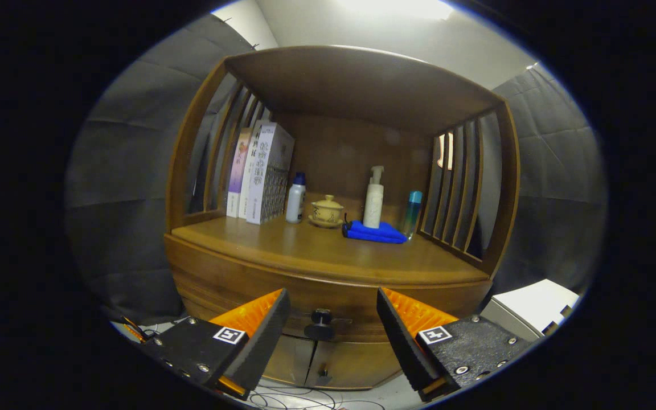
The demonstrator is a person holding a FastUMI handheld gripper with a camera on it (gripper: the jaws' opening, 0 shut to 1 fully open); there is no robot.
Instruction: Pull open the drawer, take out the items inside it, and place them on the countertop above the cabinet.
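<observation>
The gripper is spread wide, with the one dark drawer knob between its fingers, and the drawer is closed. On the countertop by the back edge stand three books, three bottles, one lidded teacup and one blue cloth.

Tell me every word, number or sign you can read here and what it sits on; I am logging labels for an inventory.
Nothing can be quoted.
Boxes left on the countertop: large print, too blurred to read.
Pump bottle, white bottle, teal bottle: no legible text.
Open gripper, drawer knob between its fingers: square black-and-white marker patterns, no words.
</observation>
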